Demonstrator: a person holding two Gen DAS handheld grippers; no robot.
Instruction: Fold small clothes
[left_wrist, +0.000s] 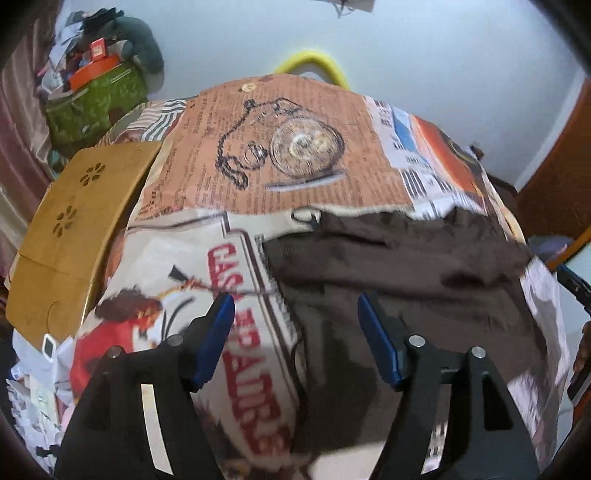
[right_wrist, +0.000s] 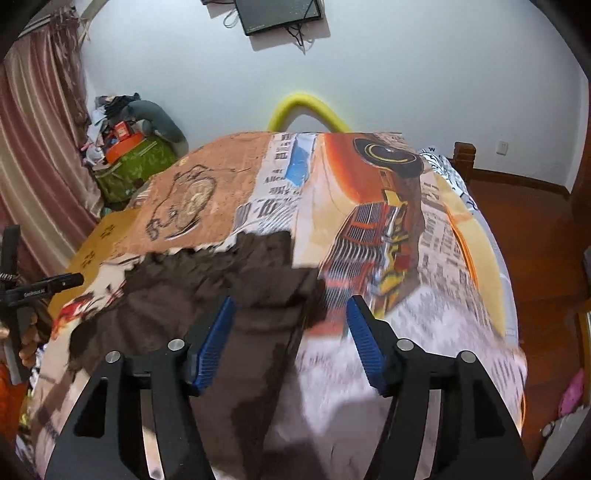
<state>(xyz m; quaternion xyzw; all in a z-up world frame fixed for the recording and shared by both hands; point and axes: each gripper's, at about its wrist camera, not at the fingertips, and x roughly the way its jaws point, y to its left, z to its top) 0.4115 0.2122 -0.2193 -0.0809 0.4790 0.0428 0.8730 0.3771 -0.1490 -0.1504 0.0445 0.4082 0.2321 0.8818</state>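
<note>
A dark brown small garment (left_wrist: 399, 280) lies spread and rumpled on the printed bed cover (left_wrist: 295, 155). It also shows in the right wrist view (right_wrist: 221, 295). My left gripper (left_wrist: 295, 314) is open and empty, above the garment's left edge. My right gripper (right_wrist: 290, 317) is open and empty, above the garment's right edge, with the left pad (right_wrist: 214, 339) over the cloth. The left gripper's body (right_wrist: 40, 288) shows at the left edge of the right wrist view.
A wooden lap tray (left_wrist: 70, 229) lies at the bed's left. A green bag (left_wrist: 96, 103) piled with clutter stands by the curtain (right_wrist: 33, 155). A yellow foam arc (right_wrist: 306, 110) rises behind the bed. Wooden floor (right_wrist: 535, 229) lies to the right.
</note>
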